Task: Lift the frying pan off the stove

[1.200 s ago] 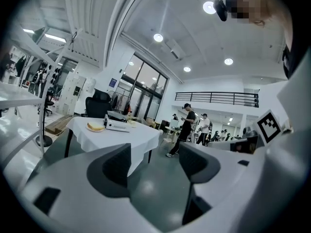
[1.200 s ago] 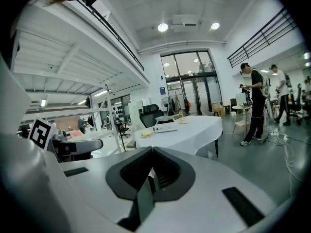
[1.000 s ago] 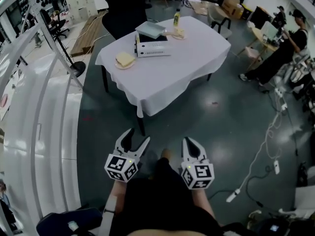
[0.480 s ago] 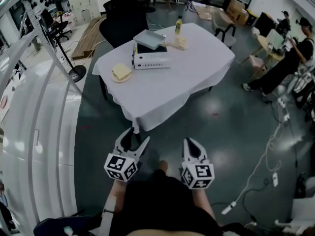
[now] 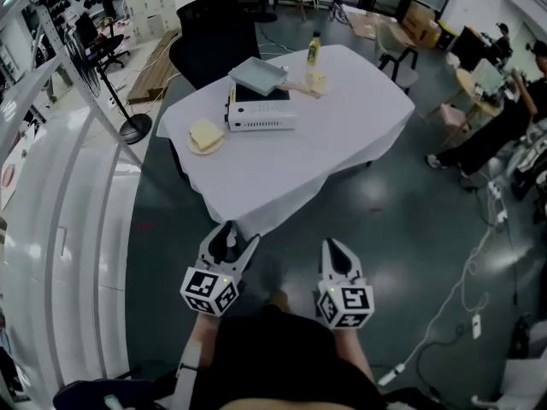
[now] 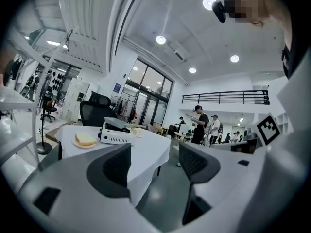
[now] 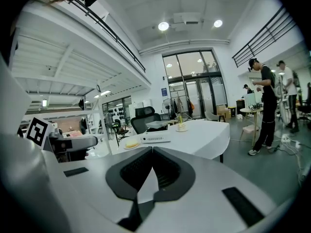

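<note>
A grey square frying pan sits on a white portable stove on the table with the white cloth. Both grippers hang over the floor, well short of the table's near corner. My left gripper is open with nothing between its jaws, and my right gripper is shut and empty. The left gripper view shows the stove and the pan far beyond the parted jaws of the left gripper. Beyond the closed right gripper, the stove and pan appear small.
A plate with bread lies left of the stove; a bottle and a yellow food item stand behind it. A black office chair is behind the table. A white railing runs along the left. People and floor cables are at the right.
The table has come nearer in the head view and shifted slightly right. Both grippers keep their places and jaw states.
</note>
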`<control>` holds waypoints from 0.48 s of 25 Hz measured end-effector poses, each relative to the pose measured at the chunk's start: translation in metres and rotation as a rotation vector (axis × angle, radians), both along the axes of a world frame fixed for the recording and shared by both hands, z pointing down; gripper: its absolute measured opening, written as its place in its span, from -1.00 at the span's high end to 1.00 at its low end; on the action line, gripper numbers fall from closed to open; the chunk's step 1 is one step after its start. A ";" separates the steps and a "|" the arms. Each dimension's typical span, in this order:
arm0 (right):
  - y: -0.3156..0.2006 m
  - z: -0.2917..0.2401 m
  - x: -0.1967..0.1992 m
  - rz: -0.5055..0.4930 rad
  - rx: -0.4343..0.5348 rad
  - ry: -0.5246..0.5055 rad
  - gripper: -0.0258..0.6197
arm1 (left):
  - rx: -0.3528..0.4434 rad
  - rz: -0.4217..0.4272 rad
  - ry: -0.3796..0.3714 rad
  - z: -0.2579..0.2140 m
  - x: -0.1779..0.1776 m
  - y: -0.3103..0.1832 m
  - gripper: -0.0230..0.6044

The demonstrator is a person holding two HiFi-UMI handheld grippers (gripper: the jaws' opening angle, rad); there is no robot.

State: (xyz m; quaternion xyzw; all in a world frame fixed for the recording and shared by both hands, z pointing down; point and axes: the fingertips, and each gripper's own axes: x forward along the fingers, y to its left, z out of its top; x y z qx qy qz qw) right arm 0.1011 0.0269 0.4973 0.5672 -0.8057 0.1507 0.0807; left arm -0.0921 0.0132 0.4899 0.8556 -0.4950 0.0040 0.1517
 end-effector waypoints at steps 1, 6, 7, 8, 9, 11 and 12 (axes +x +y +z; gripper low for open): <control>-0.005 0.001 0.003 0.000 0.000 0.000 0.90 | 0.001 -0.003 0.000 0.000 0.002 -0.004 0.00; -0.026 0.008 0.014 0.002 -0.008 0.000 0.90 | -0.005 -0.006 0.008 0.008 0.012 -0.026 -0.01; -0.030 0.009 0.016 -0.002 -0.009 0.000 0.90 | -0.006 -0.008 0.012 0.009 0.015 -0.029 0.00; -0.033 0.010 0.018 -0.008 -0.006 0.001 0.90 | -0.004 -0.010 0.017 0.010 0.017 -0.032 0.00; -0.036 0.011 0.019 -0.015 -0.001 0.002 0.90 | -0.001 -0.012 0.021 0.011 0.020 -0.035 0.00; -0.042 0.011 0.023 -0.026 0.008 0.003 0.90 | 0.004 -0.014 0.024 0.012 0.026 -0.040 0.00; -0.044 0.012 0.025 -0.025 0.007 0.004 0.90 | 0.005 -0.013 0.023 0.012 0.029 -0.041 -0.01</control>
